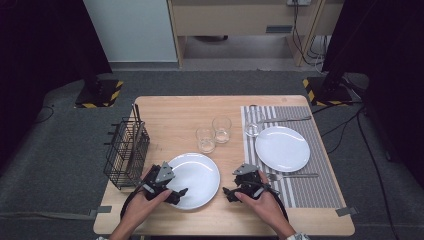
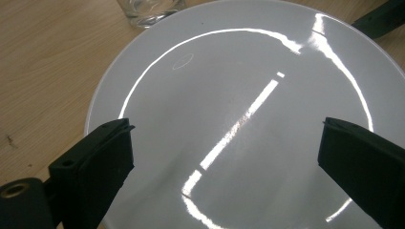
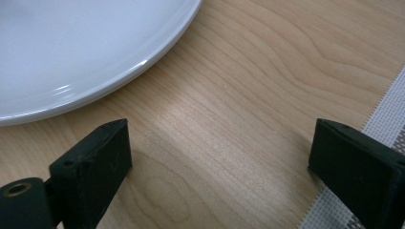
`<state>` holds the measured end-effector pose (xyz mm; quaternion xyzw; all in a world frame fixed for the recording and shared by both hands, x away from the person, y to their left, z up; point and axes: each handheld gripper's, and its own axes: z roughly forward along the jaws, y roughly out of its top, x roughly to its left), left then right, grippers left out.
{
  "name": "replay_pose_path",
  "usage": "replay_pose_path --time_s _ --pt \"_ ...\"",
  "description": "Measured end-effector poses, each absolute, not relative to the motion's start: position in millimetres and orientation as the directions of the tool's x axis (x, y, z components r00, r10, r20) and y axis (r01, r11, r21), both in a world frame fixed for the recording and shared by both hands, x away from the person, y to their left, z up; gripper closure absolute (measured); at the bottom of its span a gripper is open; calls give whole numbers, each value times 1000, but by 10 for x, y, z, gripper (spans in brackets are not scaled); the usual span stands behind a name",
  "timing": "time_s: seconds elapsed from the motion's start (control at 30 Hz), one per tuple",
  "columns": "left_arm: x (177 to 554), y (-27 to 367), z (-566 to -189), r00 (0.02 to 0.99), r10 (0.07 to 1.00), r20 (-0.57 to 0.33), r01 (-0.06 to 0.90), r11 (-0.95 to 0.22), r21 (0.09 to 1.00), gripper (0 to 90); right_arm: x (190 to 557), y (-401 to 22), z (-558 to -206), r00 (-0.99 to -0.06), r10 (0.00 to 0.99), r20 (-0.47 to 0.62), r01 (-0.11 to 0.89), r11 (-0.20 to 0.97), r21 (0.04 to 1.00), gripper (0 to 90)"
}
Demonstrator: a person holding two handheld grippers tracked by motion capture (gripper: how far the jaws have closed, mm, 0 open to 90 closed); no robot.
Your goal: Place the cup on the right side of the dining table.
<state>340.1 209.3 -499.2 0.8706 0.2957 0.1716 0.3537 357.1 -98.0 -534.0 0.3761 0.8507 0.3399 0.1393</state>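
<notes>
1. Your left tool [image 1: 176,192] hovers over the near-left part of the white plate [image 1: 197,177], jaws spread wide with nothing between them. In the left gripper view the plate [image 2: 239,119] lies under both jaws, and neither jaw is hooked over its rim.
2. Your right tool [image 1: 229,192] sits just right of that plate, above bare tabletop [image 1: 170,112], jaws also wide and empty. In the right gripper view the plate's edge [image 3: 95,57] is at the upper left, apart from the jaws, and the striped placemat [image 3: 382,114] shows at the right.
3. One place looks finished: the placemat [image 1: 300,165] on the right of the tabletop carries a second white plate [image 1: 282,148], a fork [image 1: 292,175] on its near side, another piece of cutlery [image 1: 285,119] on its far side and a glass [image 1: 252,127] at its corner.
4. The plate between your tools is not yet gripped or lifted; it rests flat on the wood, with no mat under it.
5. Two empty glasses [image 1: 214,134] stand just beyond it, and the wire basket [image 1: 127,152] stands at the left edge with a dark utensil upright in it.
6. So, as I judge it, the second setting is at an early stage: the plate needs grasping and placing, then a glass and cutlery.
</notes>
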Motion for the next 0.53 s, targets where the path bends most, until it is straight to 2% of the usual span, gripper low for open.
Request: replay_pose_path --time_s 0.2,0.53 --pt "3399 2084 -4995 769 632 90 391 -577 717 38 3550 -979 -5387 -671 742 9 525 466 712 37" --pt "3394 2071 -5005 773 628 89 389 -581 715 38 3510 -979 -5388 -630 776 13 554 438 708 20"
